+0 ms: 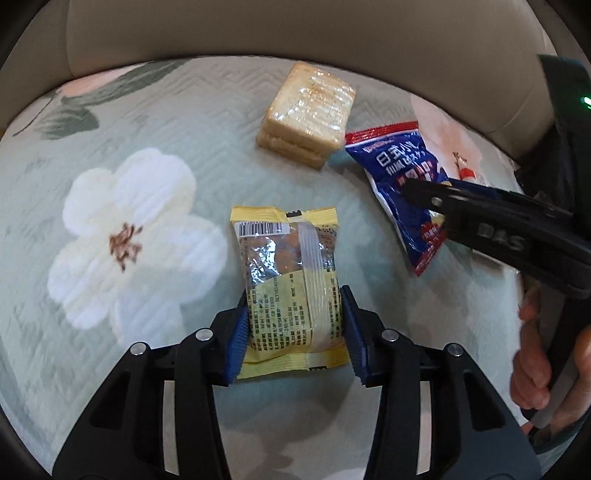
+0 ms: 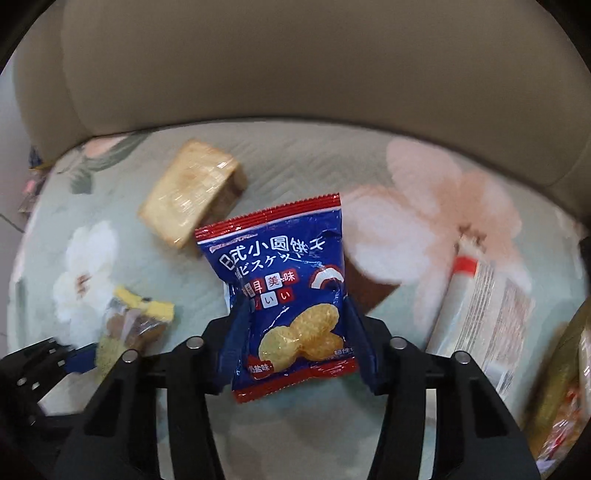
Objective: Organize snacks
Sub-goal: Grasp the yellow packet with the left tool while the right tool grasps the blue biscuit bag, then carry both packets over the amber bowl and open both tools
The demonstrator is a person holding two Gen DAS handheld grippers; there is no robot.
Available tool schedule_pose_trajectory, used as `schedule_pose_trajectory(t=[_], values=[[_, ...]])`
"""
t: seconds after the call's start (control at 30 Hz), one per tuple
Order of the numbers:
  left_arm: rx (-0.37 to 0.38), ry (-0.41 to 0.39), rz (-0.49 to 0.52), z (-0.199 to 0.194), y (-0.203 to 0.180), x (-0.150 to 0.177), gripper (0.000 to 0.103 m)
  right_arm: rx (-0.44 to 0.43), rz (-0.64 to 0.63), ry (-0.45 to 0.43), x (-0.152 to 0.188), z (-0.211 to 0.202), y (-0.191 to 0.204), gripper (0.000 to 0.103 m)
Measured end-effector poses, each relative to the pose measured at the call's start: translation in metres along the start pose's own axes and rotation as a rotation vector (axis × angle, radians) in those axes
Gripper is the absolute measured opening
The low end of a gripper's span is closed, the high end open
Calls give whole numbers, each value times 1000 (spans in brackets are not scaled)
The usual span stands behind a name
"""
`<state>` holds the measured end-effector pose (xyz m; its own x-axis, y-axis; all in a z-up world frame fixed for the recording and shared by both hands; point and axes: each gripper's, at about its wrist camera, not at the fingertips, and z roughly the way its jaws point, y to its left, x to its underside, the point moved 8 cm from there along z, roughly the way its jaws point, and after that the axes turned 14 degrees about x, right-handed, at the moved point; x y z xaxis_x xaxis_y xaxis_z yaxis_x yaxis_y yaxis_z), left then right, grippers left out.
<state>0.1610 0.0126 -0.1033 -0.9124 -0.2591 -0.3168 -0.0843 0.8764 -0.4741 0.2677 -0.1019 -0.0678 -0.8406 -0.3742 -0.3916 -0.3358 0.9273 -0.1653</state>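
A yellow snack packet (image 1: 284, 254) with a barcode and a clear window lies lengthwise between the blue pads of my left gripper (image 1: 294, 295), which is shut on its sides. From the right, my right gripper (image 1: 417, 192) reaches in, clamped on a blue and red biscuit packet (image 1: 399, 166). In the right wrist view, that blue packet (image 2: 277, 258) stands upright between the pads of the right gripper (image 2: 295, 306), lifted a little and casting a shadow. The left gripper (image 2: 81, 360) and the yellow packet (image 2: 136, 317) show blurred at lower left.
A clear-wrapped stack of toast slices (image 1: 308, 114) (image 2: 192, 199) lies farther back on the pale green floral cushion (image 1: 129, 240). A white packet with a red band (image 2: 487, 317) and more packets (image 2: 565, 387) lie at the right. The beige sofa back (image 1: 295, 29) rises behind. A hand (image 1: 535, 369) grips the right handle.
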Motion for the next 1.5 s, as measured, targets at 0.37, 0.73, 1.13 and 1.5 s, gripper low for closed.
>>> schedule_pose_trajectory(t=[0.37, 0.73, 1.13, 1.5], values=[[-20, 45, -1, -18, -27, 64, 43, -263, 172, 365, 158, -61, -17, 47], [80, -5, 230, -35, -172, 51, 43, -196, 377, 102, 169, -171, -169, 44], [265, -8, 527, 8, -382, 16, 43, -37, 680, -57, 147, -186, -362, 45], [265, 6, 538, 37, -393, 12, 73, 49, 732, 13, 177, -141, -400, 67]])
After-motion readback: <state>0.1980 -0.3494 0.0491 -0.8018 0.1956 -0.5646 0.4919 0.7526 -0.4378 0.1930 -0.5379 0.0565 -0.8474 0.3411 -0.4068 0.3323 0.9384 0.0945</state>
